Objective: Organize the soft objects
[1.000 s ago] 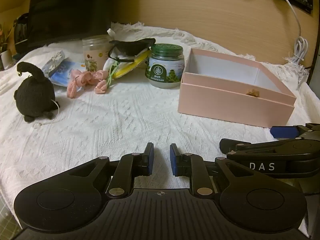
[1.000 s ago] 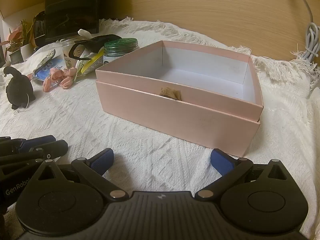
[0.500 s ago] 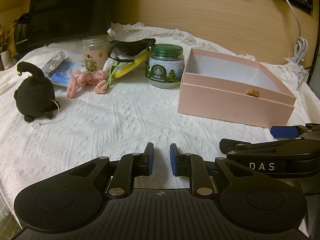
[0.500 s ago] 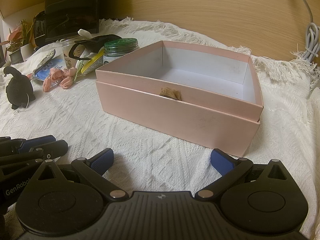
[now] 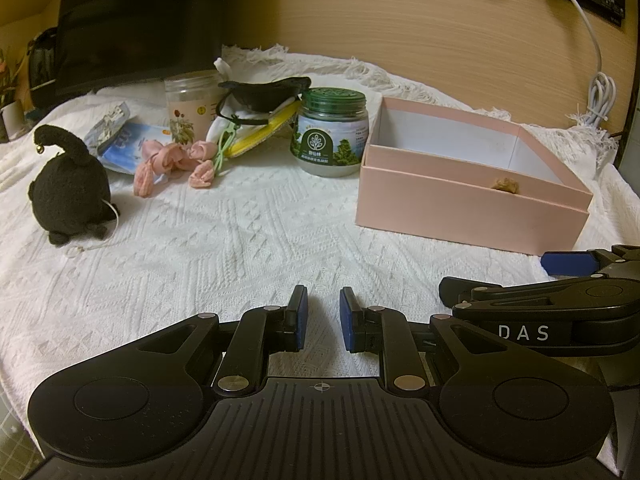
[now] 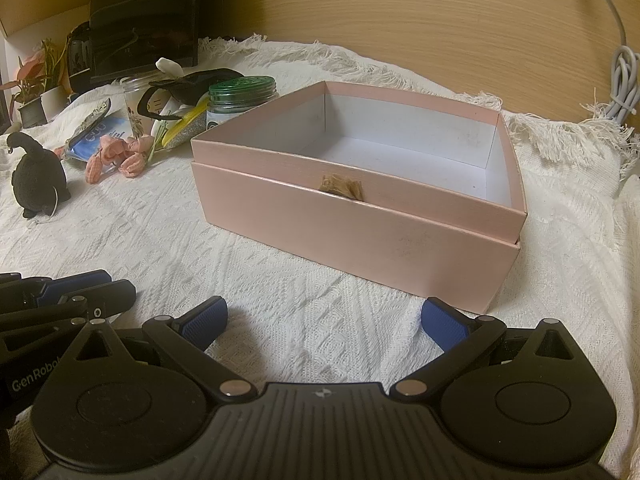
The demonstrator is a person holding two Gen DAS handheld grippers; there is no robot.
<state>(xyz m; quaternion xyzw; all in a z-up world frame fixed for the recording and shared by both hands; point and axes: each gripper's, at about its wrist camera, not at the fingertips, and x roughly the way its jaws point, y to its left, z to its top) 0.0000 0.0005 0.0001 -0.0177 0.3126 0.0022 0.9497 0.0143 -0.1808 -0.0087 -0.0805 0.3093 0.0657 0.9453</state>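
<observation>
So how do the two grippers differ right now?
The left gripper has its blue-padded fingers drawn near each other with a narrow gap; the right gripper has its fingers spread wide. The left points at bare cloth, the right at the pink box. Both hold nothing and sit low over the cloth.

Tan object (image 6: pixel 341 187) mostly hidden behind box wall (image 6: pixel 352 236) (identity unclear).

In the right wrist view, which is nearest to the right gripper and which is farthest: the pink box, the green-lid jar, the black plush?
1. Pink box, straight ahead of the right gripper.
2. Black plush, far to the left.
3. Green-lid jar, behind the box's left corner.
</observation>
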